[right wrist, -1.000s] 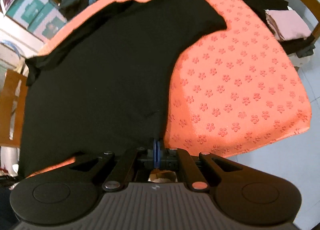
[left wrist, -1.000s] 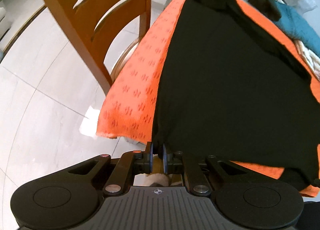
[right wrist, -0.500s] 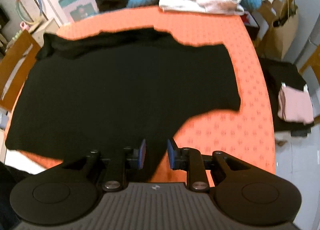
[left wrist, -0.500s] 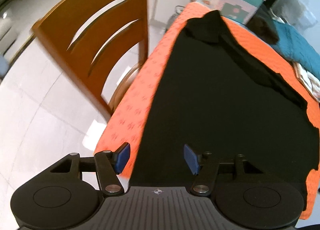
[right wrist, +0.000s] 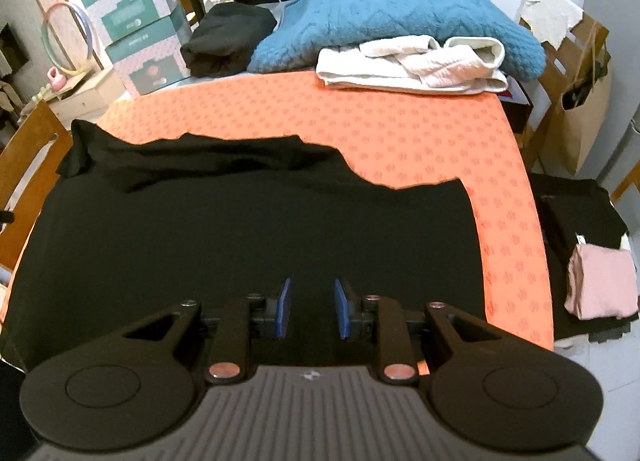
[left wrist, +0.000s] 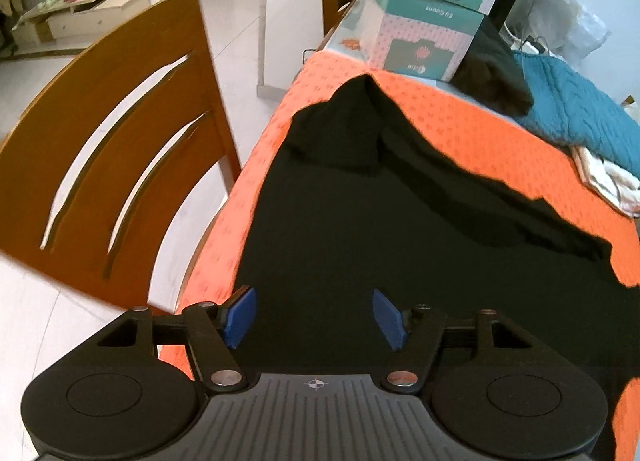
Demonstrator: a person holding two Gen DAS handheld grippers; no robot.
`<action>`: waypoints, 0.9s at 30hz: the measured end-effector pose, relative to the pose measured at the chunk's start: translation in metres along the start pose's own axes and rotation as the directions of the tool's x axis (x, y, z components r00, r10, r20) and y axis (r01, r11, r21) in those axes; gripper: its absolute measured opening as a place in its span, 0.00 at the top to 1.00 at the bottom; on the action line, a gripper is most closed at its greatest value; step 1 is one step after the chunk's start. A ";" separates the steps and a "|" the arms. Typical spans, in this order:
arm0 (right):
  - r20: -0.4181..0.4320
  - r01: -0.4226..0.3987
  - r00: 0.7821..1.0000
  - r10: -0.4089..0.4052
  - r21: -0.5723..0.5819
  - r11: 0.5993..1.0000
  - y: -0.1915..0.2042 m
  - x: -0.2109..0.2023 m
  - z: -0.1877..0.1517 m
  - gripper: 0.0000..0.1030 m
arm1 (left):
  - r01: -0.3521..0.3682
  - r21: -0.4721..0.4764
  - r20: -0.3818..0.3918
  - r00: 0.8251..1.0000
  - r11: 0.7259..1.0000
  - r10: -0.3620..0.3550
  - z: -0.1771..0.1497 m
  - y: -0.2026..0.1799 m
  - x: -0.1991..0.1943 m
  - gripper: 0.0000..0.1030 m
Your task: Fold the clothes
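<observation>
A black garment [left wrist: 400, 245] [right wrist: 240, 237] lies spread flat on the orange flower-patterned table cover [left wrist: 500, 141] [right wrist: 400, 133], its far edge rumpled into a fold. My left gripper [left wrist: 314, 317] hovers open over the garment's near left part, blue pads wide apart, nothing between them. My right gripper [right wrist: 311, 311] is open too, pads a smaller gap apart, above the garment's near edge with only cloth showing below.
A wooden chair [left wrist: 108, 165] stands left of the table. At the back lie a blue knitted blanket [right wrist: 392, 17], cream cloths [right wrist: 416, 65], a dark bundle [right wrist: 228, 41] and boxes [left wrist: 424, 33]. Folded pink and black clothes [right wrist: 600, 289] rest to the right, near a paper bag [right wrist: 580, 109].
Both grippers were shut on the garment's near edge a second ago; they have let go, opened and risen, and the garment now lies flat on the table.
</observation>
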State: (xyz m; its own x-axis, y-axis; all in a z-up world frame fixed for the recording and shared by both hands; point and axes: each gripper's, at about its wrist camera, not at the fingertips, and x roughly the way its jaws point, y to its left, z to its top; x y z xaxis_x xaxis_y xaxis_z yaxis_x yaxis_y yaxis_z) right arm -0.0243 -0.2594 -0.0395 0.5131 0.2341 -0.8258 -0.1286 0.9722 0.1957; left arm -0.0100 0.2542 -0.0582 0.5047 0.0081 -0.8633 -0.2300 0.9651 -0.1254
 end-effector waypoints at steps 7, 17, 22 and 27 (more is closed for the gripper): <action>-0.015 -0.017 1.000 0.017 -0.001 1.000 -0.001 0.029 0.025 0.73 | -0.024 0.002 -0.013 1.000 1.000 0.024 0.036 -0.017 0.045 0.34; -0.074 -0.037 0.997 0.031 -0.081 0.996 0.006 0.083 0.074 0.73 | -0.065 0.002 -0.035 0.997 0.998 0.065 0.078 -0.033 0.109 0.34; -0.075 -0.013 0.997 -0.008 -0.283 0.959 0.028 0.117 0.105 0.73 | -0.110 0.025 -0.033 0.993 0.994 0.110 0.095 -0.043 0.132 0.34; -0.113 -0.070 0.993 0.017 -0.481 0.874 0.057 0.143 0.122 0.65 | -0.112 0.057 -0.011 0.994 0.992 0.113 0.106 -0.048 0.143 0.54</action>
State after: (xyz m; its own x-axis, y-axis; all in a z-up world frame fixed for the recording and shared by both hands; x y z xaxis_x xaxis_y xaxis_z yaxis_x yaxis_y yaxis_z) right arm 0.1451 -0.1695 -0.0823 0.4114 0.2481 -0.8771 -0.5562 0.8307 -0.0259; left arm 0.1615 0.2373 -0.1234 0.4665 0.1141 -0.8771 -0.2377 0.9713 -0.0001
